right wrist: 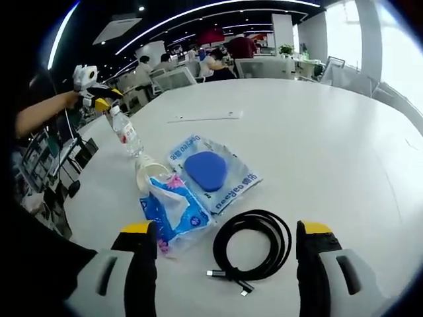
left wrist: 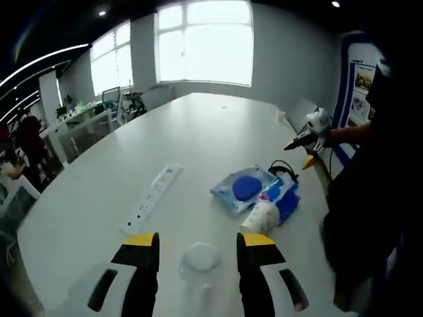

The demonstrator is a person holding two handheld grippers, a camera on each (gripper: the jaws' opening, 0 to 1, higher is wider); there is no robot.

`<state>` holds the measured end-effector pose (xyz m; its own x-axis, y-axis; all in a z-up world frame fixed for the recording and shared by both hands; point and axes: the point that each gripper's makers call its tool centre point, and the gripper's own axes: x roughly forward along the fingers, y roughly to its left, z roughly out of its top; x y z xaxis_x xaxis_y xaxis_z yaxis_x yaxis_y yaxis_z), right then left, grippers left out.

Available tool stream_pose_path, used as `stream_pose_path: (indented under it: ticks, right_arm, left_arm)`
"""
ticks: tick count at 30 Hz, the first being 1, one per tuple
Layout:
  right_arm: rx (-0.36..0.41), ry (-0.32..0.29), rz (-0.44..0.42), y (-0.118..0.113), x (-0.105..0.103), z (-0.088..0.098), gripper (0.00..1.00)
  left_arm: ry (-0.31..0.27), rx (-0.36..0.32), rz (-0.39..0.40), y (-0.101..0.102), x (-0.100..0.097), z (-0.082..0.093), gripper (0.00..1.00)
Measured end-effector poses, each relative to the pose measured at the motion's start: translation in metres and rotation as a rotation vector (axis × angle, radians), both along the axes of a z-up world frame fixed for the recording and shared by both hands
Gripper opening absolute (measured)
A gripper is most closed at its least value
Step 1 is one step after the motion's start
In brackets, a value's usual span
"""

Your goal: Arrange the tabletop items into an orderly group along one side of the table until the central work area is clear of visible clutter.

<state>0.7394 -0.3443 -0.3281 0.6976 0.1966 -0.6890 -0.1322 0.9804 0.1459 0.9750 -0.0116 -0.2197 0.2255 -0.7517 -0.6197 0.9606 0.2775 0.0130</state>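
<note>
1. Left tool (left wrist: 197,254) stands wide around a clear bottle (left wrist: 200,261) — apparently ready to take it.
2. Right tool (right wrist: 223,244) is wide, empty, over a coiled black cable (right wrist: 252,245).
3. Wipes pack (right wrist: 173,210), sponge bag (right wrist: 213,172) and paper cup (right wrist: 147,173) cluster near the bench's (left wrist: 205,132) edge; power strip (left wrist: 151,198) lies apart, left.
4. White bench, bright office windows (left wrist: 205,43) far off.

Your left gripper (left wrist: 198,254) has its jaws spread wide, black with yellow tips, rising side by side from the bottom of the left gripper view. Your right gripper (right wrist: 225,238) is likewise spread wide in the right gripper view. In the right gripper view, your left forearm (right wrist: 43,112) reaches in from the left edge. In the left gripper view, your right forearm (left wrist: 347,134) extends in from the right edge.
</note>
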Motion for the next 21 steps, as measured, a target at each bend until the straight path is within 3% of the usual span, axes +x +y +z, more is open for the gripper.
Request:
stream_pose_path:
  ticks: [4,9,16,18,21]
  right_arm:
    - [0.014,-0.028,0.025,0.004,0.004,0.006,0.87]
    - [0.019,-0.059,0.061,0.006,0.009,0.013,0.92]
    - [0.023,-0.082,0.098,0.01,0.016,0.022,0.97]
    - [0.024,-0.088,0.111,0.011,0.017,0.024,0.98]
    - [0.026,-0.09,0.122,0.013,0.019,0.025,1.0]
  left_arm:
    - [0.016,-0.072,0.11,0.004,-0.001,0.009,0.56]
    - [0.005,-0.089,0.221,0.016,-0.004,0.011,0.64]
    - [-0.032,-0.106,0.294,0.023,-0.02,0.015,0.68]
    - [-0.043,-0.098,0.346,0.027,-0.028,0.014,0.71]
    - [-0.05,-0.109,0.388,0.016,-0.049,0.015,0.75]
